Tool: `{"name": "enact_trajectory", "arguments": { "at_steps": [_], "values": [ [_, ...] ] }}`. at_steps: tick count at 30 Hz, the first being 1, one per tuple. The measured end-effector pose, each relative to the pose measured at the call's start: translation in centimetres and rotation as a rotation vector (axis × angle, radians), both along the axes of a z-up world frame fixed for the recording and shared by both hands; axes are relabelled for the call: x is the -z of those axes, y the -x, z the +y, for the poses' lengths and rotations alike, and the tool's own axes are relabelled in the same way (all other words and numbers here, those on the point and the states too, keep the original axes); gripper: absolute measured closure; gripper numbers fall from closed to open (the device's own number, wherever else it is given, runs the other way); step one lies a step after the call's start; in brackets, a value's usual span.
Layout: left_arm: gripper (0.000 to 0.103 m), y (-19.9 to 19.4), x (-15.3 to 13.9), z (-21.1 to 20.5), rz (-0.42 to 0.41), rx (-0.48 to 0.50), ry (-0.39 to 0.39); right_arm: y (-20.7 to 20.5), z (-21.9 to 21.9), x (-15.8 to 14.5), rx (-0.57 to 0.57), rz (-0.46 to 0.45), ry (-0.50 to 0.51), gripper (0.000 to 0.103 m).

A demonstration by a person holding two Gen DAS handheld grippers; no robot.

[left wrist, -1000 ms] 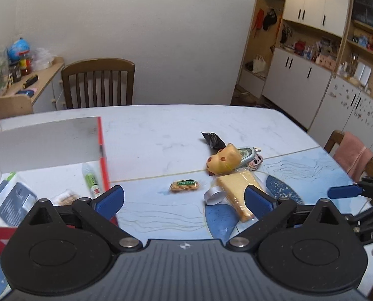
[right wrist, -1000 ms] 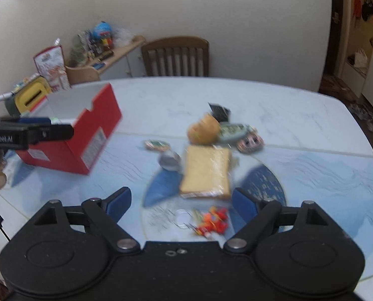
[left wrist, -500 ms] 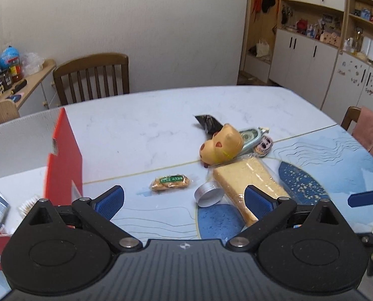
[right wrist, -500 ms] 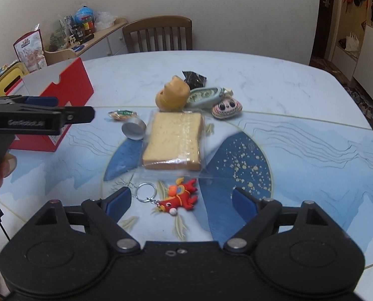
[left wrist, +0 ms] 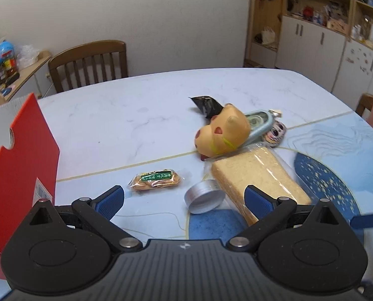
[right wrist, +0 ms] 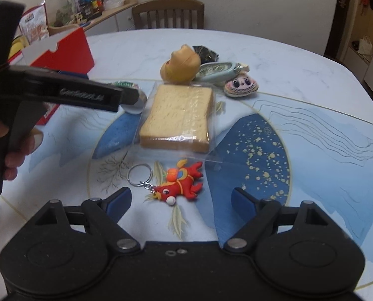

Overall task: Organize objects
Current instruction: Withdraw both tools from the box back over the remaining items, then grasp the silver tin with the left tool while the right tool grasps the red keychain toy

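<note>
The red box (left wrist: pixel 18 175) stands at the left of the table (left wrist: pixel 136 115), its white inner wall rising above the red side; what lies inside it cannot be seen in either view. The bagged bread slice (right wrist: pixel 177 118) lies mid-table in clear wrap. Just left of it rests a small silver tin (left wrist: pixel 204 195), and further left a wrapped snack with a green label (left wrist: pixel 155 179). At the bread's far end sits a yellow animal-head toy (left wrist: pixel 223 133), touching a pale green oval case (right wrist: pixel 218 69), with a black foil packet (left wrist: pixel 206 104) behind and a round face charm (right wrist: pixel 241 86) to the right.

The left gripper (left wrist: pixel 184 198) hangs open over the table, its blue pads wide apart with nothing between them, the tin and snack just beyond them. The right gripper (right wrist: pixel 180 198) is likewise spread wide and empty.

Only the right wrist view shows the red lobster keychain (right wrist: pixel 180 184) with its ring, lying on the near side of the bread, just ahead of the right gripper's pads. That view also shows the left gripper from the side, held in a hand (right wrist: pixel 10 150), covering most of the tin and snack. The left wrist view shows both of those plainly, and the cupboards (left wrist: pixel 319 40) at the far right.
</note>
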State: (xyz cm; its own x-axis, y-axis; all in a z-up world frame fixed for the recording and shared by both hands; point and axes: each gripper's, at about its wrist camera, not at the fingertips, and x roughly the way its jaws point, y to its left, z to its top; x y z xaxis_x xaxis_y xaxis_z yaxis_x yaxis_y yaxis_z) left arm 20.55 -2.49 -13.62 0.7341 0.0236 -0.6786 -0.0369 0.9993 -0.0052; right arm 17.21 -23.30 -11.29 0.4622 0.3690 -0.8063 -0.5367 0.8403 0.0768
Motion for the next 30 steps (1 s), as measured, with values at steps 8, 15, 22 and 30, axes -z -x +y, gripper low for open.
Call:
{"name": "enact_trajectory", "arguments": {
  "at_steps": [8,15,22,30],
  "values": [
    [0.001,-1.2,1.1,0.3,0.018,-0.046,0.047,-0.4,1.0,1.0,-0.038,-0.002,0.021,0.018],
    [0.011,-1.5,1.7,0.3,0.025,-0.040,0.072,-0.7,1.6,1.5,-0.068,-0.010,0.035,0.020],
    [0.035,-1.7,1.7,0.0,0.030,-0.019,0.071,-1.1,1.9,1.4,-0.072,-0.016,0.043,0.035],
    [0.063,-1.6,1.8,0.4,0.053,-0.024,0.111,-0.6,2.1,1.2,-0.077,-0.037,0.058,0.050]
  ]
}}
